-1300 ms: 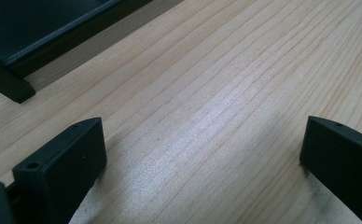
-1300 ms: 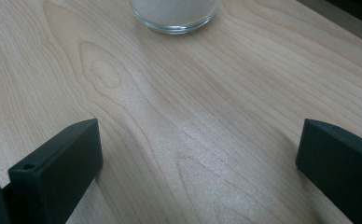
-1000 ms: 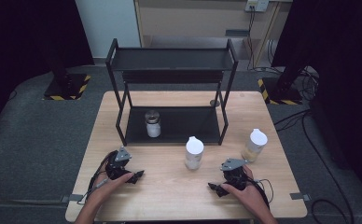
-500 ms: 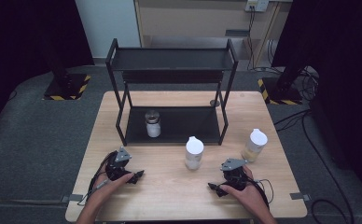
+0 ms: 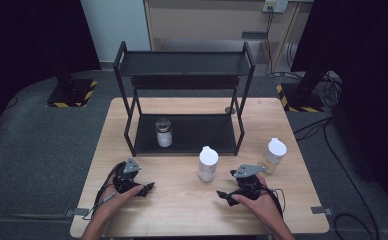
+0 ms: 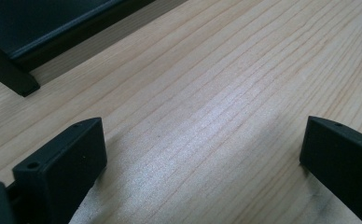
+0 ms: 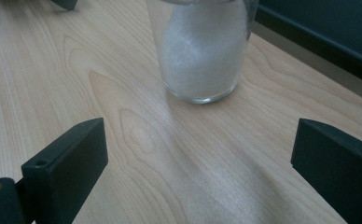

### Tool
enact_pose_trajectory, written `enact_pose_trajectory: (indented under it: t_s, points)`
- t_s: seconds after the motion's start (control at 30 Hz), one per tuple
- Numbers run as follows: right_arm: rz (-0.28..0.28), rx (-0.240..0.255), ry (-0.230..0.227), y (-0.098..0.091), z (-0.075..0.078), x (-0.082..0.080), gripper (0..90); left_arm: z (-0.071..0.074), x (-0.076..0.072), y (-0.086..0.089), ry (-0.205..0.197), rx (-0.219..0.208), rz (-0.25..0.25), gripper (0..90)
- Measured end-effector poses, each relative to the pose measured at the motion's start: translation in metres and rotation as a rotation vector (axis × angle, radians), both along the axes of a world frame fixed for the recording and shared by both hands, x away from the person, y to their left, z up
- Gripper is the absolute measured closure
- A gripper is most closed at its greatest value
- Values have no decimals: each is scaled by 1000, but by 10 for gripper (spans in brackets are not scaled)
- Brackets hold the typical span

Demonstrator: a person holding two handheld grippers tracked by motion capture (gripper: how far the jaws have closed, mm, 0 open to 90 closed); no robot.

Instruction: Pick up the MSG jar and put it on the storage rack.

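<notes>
Three jars stand in the high view: one [image 5: 163, 132] on the black rack's [image 5: 184, 64] lower shelf at centre, two white-capped [image 5: 208, 163] [image 5: 273, 155] at centre-right on the table [image 5: 182, 200]. Both the left gripper [image 5: 146, 188] and right gripper [image 5: 224, 195], low in frame, gape wide, holding nothing.

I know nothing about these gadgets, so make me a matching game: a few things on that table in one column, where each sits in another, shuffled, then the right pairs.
Things:
1. Small glass jar with a dark metal lid
2. Clear jar of white powder with a white cap
3. Jar of yellowish contents with a white cap
4. Left gripper

Places:
A. Near the wooden table's right edge
B. Lower shelf of the black metal rack
C. Near the table's front, left side
D. Mid-table, just in front of the rack

Pairs: 1-B, 2-D, 3-A, 4-C
</notes>
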State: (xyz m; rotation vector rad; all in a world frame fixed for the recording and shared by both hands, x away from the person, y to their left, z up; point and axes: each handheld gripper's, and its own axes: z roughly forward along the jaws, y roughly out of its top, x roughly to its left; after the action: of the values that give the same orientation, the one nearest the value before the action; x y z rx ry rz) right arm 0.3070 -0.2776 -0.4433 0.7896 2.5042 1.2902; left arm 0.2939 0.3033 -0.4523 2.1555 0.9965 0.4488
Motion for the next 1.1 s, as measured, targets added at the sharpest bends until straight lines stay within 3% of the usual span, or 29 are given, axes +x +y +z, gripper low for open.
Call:
enact_pose_trajectory:
  t_s: [0.13,0.47,1.1]
  points:
    - [10,-6,-5,4,4,2,44,0,-1,-1,-1,1,8,0]
    - [-27,52,-10,2,3,5,45,0,-2,-1,-1,1,13,0]
    - [-22,135,-37,14,-4,11,45,0,-4,-3,-1,2,25,0]
